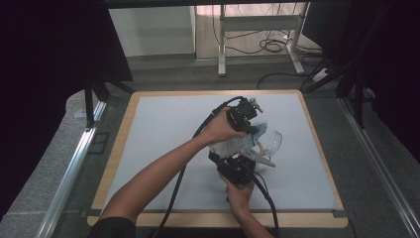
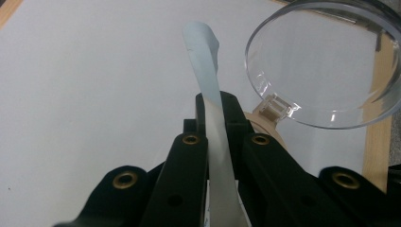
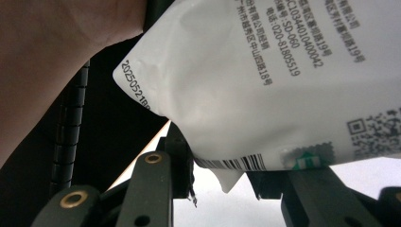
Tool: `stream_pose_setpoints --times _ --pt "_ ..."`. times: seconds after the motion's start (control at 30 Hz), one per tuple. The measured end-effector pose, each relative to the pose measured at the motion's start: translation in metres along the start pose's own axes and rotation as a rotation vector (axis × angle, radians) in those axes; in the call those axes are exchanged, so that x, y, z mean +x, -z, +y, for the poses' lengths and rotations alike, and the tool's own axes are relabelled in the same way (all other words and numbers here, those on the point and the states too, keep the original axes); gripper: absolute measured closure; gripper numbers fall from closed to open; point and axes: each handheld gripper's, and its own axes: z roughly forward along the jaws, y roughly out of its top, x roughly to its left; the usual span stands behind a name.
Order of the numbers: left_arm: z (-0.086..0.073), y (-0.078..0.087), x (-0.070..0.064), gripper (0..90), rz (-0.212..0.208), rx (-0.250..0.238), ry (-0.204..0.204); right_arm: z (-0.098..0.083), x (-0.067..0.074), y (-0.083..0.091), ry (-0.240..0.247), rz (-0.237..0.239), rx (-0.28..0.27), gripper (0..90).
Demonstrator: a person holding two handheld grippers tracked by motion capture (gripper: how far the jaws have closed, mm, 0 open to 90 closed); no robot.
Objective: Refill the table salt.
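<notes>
Goggles [image 1: 271,144], clear-lensed, lie on the grey mat [image 1: 163,129] just right of my grippers, one lens close beside the left jaws. Left gripper [image 1: 250,130] is clamped on a thin pale-blue edge of the white packet [image 1: 233,145]. Right gripper [image 1: 236,157] pinches that packet's bottom edge, mid-table.

**Head count on the table**

Two grippers: the left gripper [image 1: 247,119], the right gripper [image 1: 242,161]. Two hands. One white packet [image 3: 265,90] between them. One clear round lens [image 2: 326,61] on a handle. One grey mat [image 1: 163,129] over one wooden table [image 1: 118,148]
</notes>
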Motion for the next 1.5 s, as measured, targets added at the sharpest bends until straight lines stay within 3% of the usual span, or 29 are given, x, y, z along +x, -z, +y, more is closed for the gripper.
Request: stream_pose_setpoints --times 1.23,1.5 --pt "-0.0014 -0.0021 0.0013 89.7 -0.003 0.004 0.001 -0.0023 -0.0007 -0.0011 -0.014 -0.003 0.002 65.5" --pt "-0.0013 -0.0017 0.0013 89.7 -0.004 0.003 0.000 -0.0010 0.0010 -0.0002 0.008 -0.013 -0.002 65.5"
